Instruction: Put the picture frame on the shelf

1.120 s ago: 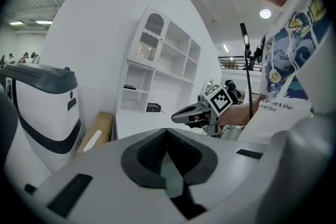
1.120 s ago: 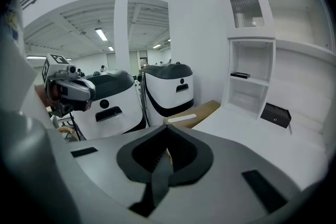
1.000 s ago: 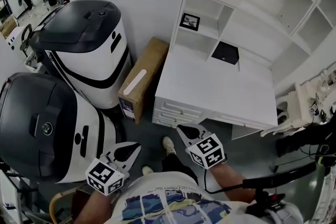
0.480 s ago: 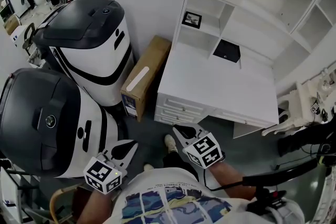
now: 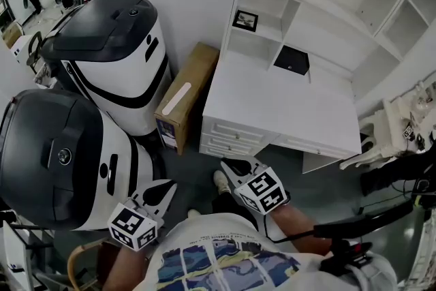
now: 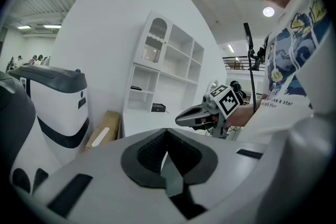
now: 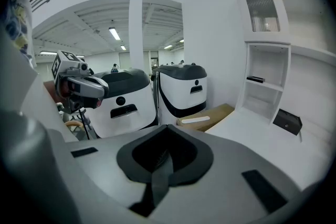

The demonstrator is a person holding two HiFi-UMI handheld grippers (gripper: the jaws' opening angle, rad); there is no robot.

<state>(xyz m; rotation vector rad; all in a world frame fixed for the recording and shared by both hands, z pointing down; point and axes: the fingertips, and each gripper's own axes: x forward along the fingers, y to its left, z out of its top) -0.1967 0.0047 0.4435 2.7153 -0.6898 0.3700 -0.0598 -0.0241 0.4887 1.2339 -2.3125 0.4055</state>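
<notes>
Right gripper [image 5: 230, 165] and left gripper [image 5: 165, 187] each have jaws pressed together on nothing, low before the white desk [image 5: 272, 105]. Well ahead of both, the picture frame [image 5: 246, 20] sits in the shelf unit's [image 5: 327, 10] left cubby.

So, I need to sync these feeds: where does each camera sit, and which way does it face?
Head view: on the head, steeply down at the desk; left gripper, right gripper, shirt show.
Left gripper view: on that gripper, along shut jaws toward the shelf unit; right gripper, shirt show.
Right gripper view: likewise, shut jaws toward two white machines; left gripper shows.
Both gripper views share the cardboard box.
</notes>
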